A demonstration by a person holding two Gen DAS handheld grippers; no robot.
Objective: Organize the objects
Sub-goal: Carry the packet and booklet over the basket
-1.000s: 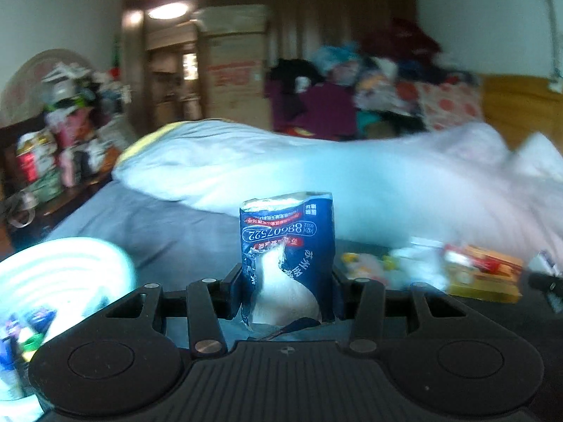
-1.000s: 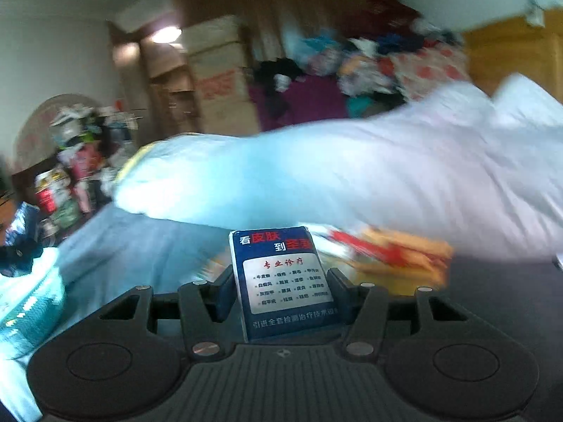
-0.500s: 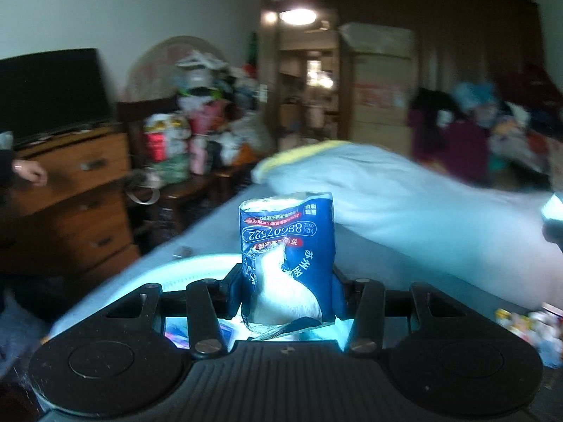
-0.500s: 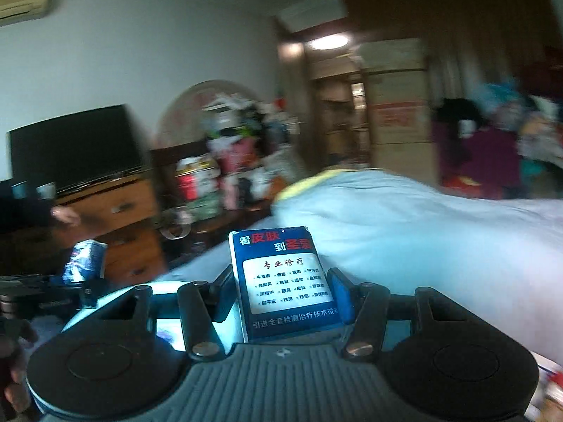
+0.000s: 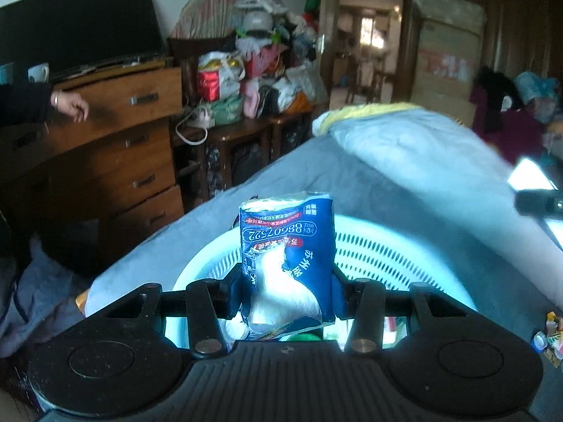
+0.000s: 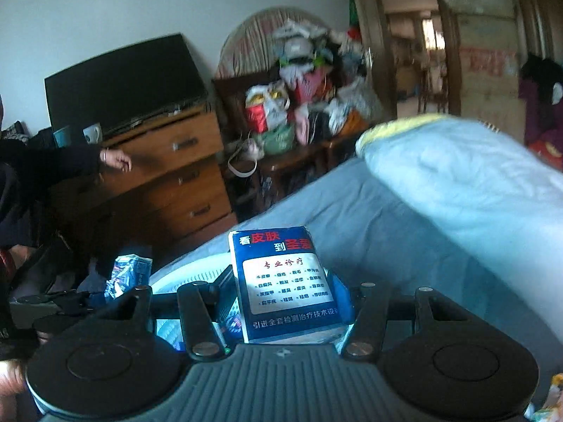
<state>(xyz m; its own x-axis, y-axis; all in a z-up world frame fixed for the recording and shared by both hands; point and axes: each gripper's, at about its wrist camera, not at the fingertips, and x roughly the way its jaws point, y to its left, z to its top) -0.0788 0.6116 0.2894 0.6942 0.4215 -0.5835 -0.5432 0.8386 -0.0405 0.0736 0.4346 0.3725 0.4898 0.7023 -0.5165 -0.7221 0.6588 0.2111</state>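
Packets fill both my grippers. My left gripper [image 5: 286, 281] is clamped on a blue and white tissue packet [image 5: 286, 263], which stands with its long axis upright between the fingers; the printed number on it reads upside down, so its top end points down toward me. It hangs directly over a pale slotted plastic basket [image 5: 387, 256] that sits on the grey-blue bed sheet [image 5: 369, 183], with small items showing inside the basket below the fingers. My right gripper [image 6: 288, 292] is closed on a blue tissue packet with a white text panel [image 6: 286, 281], also upright along its long axis, its lettering right way up and its face turned toward the camera. From the right wrist view, the basket's rim lies just behind and left of that packet. A folded light blue quilt [image 6: 475, 176] lies farther along the bed. Beyond the bed's edge stands a wooden dresser [image 5: 140, 133], with a person's hand [image 5: 74, 105] near it.
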